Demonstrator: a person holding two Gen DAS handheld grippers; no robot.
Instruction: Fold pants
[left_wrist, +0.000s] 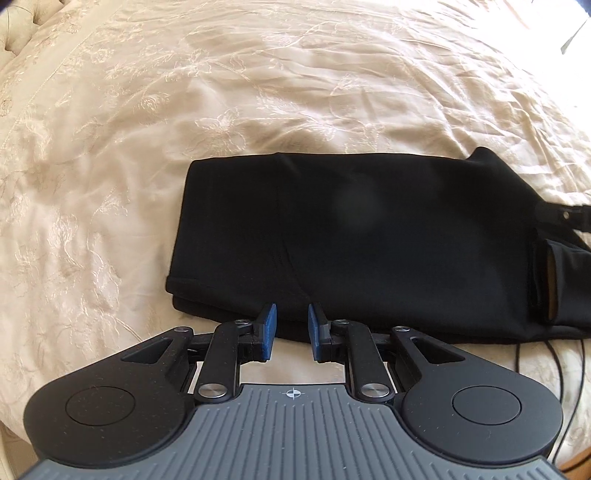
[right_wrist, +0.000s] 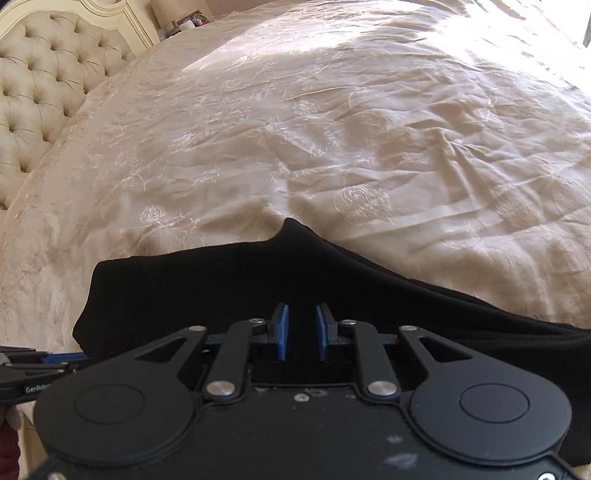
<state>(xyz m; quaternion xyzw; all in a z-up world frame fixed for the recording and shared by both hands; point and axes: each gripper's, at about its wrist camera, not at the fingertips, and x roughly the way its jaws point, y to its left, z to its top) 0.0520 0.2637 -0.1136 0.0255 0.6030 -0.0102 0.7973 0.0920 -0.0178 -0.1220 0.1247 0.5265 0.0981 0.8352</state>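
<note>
Open room: the cream bedspread (right_wrist: 332, 129) is seen bare across the upper half of both views.
Obstacle, centre: the black pants (left_wrist: 351, 240) are spread across the middle of the left wrist view, flat on the bedspread.
Obstacle, upper left: a tufted headboard (right_wrist: 40, 96) is seen bounding the bed in the right wrist view.
Lower right: cables (left_wrist: 546, 354) are seen just beside the pants.
</note>
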